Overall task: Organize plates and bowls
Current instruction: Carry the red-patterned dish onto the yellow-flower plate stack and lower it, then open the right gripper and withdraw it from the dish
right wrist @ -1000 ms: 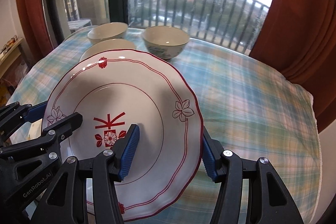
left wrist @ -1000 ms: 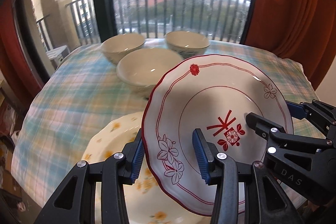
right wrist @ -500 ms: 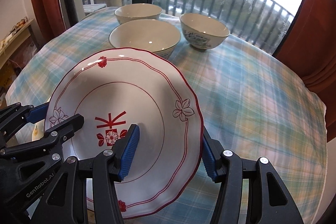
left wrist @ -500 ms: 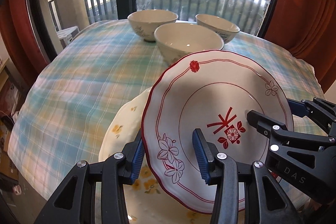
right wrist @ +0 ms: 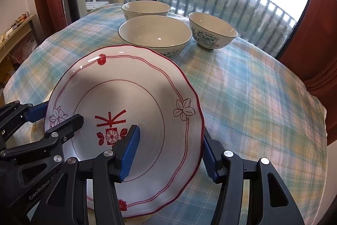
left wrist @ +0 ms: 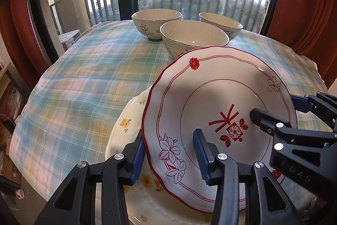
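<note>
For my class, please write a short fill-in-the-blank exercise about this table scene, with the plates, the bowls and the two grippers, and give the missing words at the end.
1. Both the left gripper and the right gripper grip the rim of the red-patterned plate from ____ sides.
2. At the far side of the tablecloth stand ____ bowls.
3. Under the held plate lies a cream plate printed with ____ flowers.

Missing words: opposite; three; yellow

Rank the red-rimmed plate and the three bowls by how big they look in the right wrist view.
1. red-rimmed plate, though it is nearest the camera.
2. middle bowl.
3. Far left bowl and right bowl: too alike to rank.
</note>
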The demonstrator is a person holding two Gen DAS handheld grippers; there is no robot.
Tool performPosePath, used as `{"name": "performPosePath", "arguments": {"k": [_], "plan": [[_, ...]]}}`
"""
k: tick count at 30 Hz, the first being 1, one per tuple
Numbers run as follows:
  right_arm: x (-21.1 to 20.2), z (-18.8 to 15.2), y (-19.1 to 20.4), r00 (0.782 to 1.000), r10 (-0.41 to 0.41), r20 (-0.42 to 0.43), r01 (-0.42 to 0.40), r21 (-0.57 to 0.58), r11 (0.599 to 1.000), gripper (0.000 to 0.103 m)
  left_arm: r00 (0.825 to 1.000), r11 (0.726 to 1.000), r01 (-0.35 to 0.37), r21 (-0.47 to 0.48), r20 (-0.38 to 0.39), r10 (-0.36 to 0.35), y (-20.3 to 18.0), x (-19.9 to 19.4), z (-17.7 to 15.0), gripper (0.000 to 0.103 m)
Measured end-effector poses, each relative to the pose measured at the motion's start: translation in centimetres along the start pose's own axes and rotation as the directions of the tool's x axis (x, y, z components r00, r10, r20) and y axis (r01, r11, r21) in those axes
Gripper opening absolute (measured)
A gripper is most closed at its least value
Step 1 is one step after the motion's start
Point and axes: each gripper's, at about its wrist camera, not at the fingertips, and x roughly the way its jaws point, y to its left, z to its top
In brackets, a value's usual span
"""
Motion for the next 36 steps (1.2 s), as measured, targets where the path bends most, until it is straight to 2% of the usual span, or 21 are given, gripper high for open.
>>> {"name": "performPosePath", "arguments": {"k": [4,8,10,16,24,27,31,36], "plan": [[0.0,0.3,-0.6,0.999,0.046,0.024,-0.047,0.005,0.999,0.06,1.0,1.0,-0.007,0.0,0.017,0.007,-0.1,0.0,0.0,0.044],[-0.4,1.0,-1.8,0.996,0.03,0.081,-0.033,0.033,0.999,0.056,1.0,1.0,-0.013,-0.005,0.014,0.013,0.0,0.2,0.1,0.044],[-0.1,1.2,-2.1,0.996,0.044,0.075,-0.046,0.03,0.998,0.032,1.0,1.0,-0.02,-0.002,0.019,0.02,-0.1,0.2,0.2,0.044],[-0.4,1.3,-1.8,0.995,0.054,0.085,-0.055,0.015,0.998,0.032,0.999,0.999,-0.045,-0.003,0.0,0.045,-0.1,0.0,0.4,0.044],[0.0,0.1,-0.1,0.994,0.101,0.046,-0.1,-0.019,0.995,0.032,0.988,0.989,-0.149,-0.012,0.038,0.149,1.1,-0.5,-0.4,0.044],[0.2,-0.6,0.3,0.993,0.115,0.031,-0.115,-0.018,0.993,0.032,0.986,0.987,-0.163,-0.002,0.045,0.163,1.2,-0.6,-0.7,0.044],[-0.4,-1.3,0.8,0.995,0.091,0.036,-0.09,-0.03,0.996,0.032,0.984,0.985,-0.17,0.017,0.055,0.169,0.9,-0.6,-0.9,0.049],[-0.5,-1.7,1.3,0.998,0.051,0.041,-0.05,-0.024,0.998,0.034,0.985,0.985,-0.164,0.051,0.063,0.161,0.3,-0.3,-1.0,0.06]]}}
